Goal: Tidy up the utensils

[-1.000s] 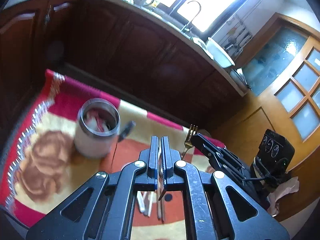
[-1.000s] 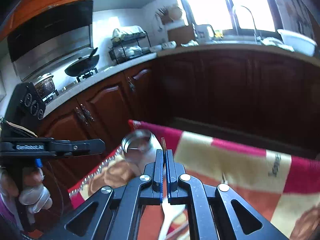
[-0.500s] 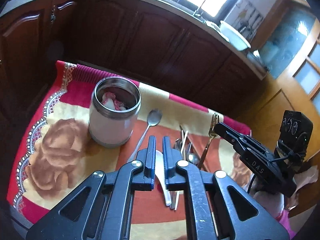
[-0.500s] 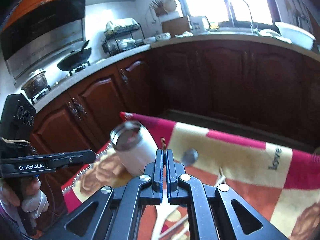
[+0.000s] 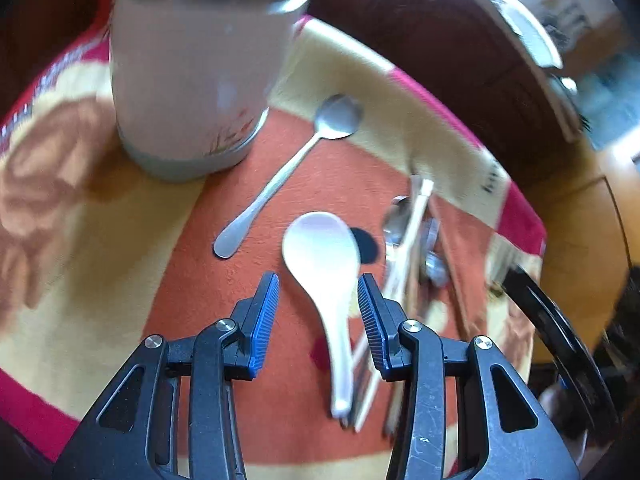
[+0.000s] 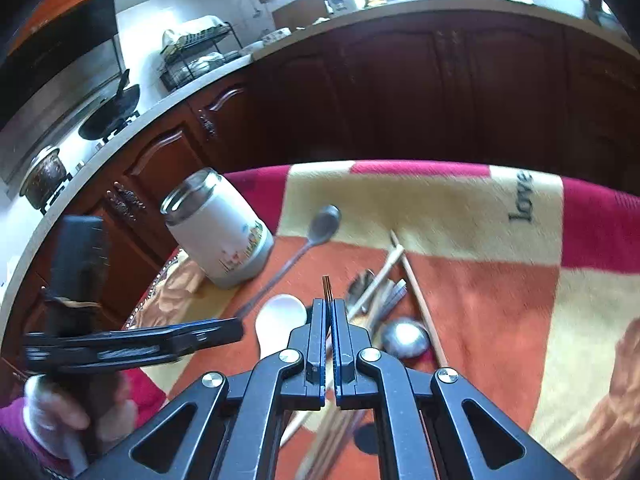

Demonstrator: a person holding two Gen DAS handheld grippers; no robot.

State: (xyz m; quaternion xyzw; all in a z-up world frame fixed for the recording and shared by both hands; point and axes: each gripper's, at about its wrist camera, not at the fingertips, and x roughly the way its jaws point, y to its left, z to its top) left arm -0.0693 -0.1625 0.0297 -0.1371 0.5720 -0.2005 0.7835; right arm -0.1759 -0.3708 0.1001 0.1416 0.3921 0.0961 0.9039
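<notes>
**Kitchen floor cloth, canister and scattered cutlery**

Dark wooden cabinets (image 6: 400,92) ran behind your workspace, under a pale countertop (image 6: 420,4) carrying a dish rack (image 6: 200,56), with a black wok (image 6: 110,114) on the stove to the left. Below them lay the red, cream and orange patterned cloth (image 5: 100,260) that held everything you were sorting.

Largest on it was the white canister (image 5: 192,72) with a steel rim, which stood upright near the cloth's far left corner. Just right of it lay a metal spoon (image 5: 288,172), bowl toward the cabinets, handle slanting toward you. Farther right sat a loose pile of cutlery (image 5: 416,252): pale chopsticks crossing metal spoons, too blurred to count.

Your left gripper (image 5: 318,292) hovered low over the cloth with its blue-padded fingers (image 5: 264,316) spread wide, and the white ceramic spoon (image 5: 324,264) lay between them, its bowl pointing away from you; whether either pad touched it could not be told.

Your right gripper (image 6: 329,308) was held higher, its fingers pressed almost together around a thin, dark, striped sliver (image 6: 327,288) that poked out past the tips; what that piece was could not be made out.
</notes>
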